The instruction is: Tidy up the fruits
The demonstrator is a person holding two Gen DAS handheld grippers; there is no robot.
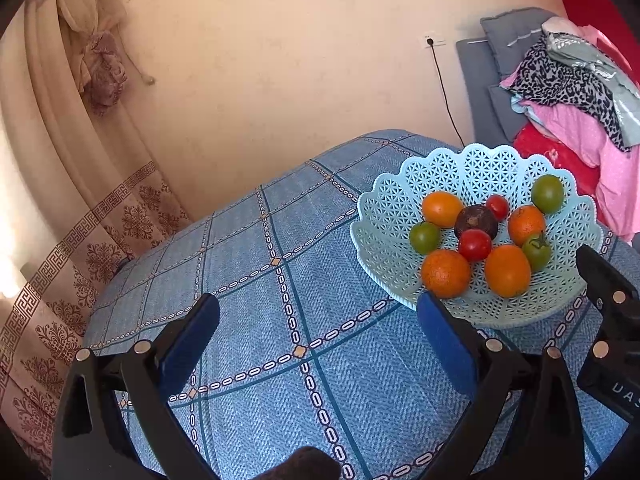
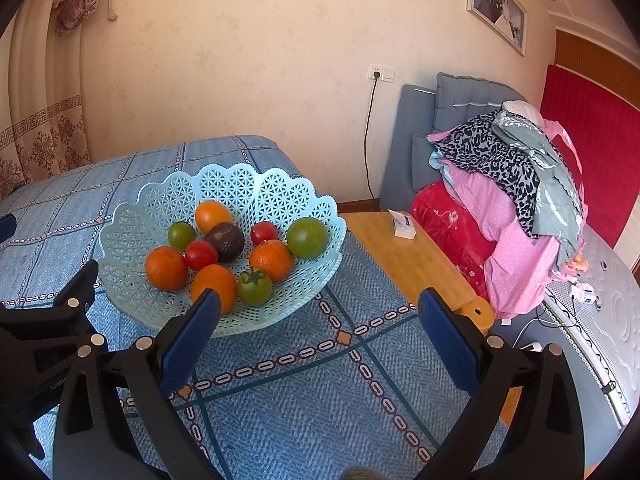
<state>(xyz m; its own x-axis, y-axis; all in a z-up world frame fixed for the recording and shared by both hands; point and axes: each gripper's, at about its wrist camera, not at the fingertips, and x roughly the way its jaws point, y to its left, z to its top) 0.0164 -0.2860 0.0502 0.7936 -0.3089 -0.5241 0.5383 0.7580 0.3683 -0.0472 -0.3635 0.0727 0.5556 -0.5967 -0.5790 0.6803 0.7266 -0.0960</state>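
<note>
Now we hold both claws above the blue checked tablecloth (image 2: pixel 304 408), each spread wide and carrying nothing: the left gripper (image 1: pixel 318 344) hangs to the left of the pale blue basket (image 1: pixel 384 216), the right gripper (image 2: pixel 319 338) just in front of it and a little to its right. Every fruit we can see already lies inside the basket, so we judge the sorting either barely begun or nearly finished; the frames do not tell which. Nearest the right claw, at the basket's front rim, sit an orange fruit (image 2: pixel 214 285) and a green tomato (image 2: pixel 255 287), touching each other. For a clean pick we should come down from above onto one fruit only, fingers straddling it, and close gently, since tomatoes bruise and round fruit rolls. Deeper in the basket lie a dark avocado (image 2: pixel 225 241), red tomatoes, more oranges and a larger green tomato (image 2: pixel 307 238) by the far right wall.
</note>
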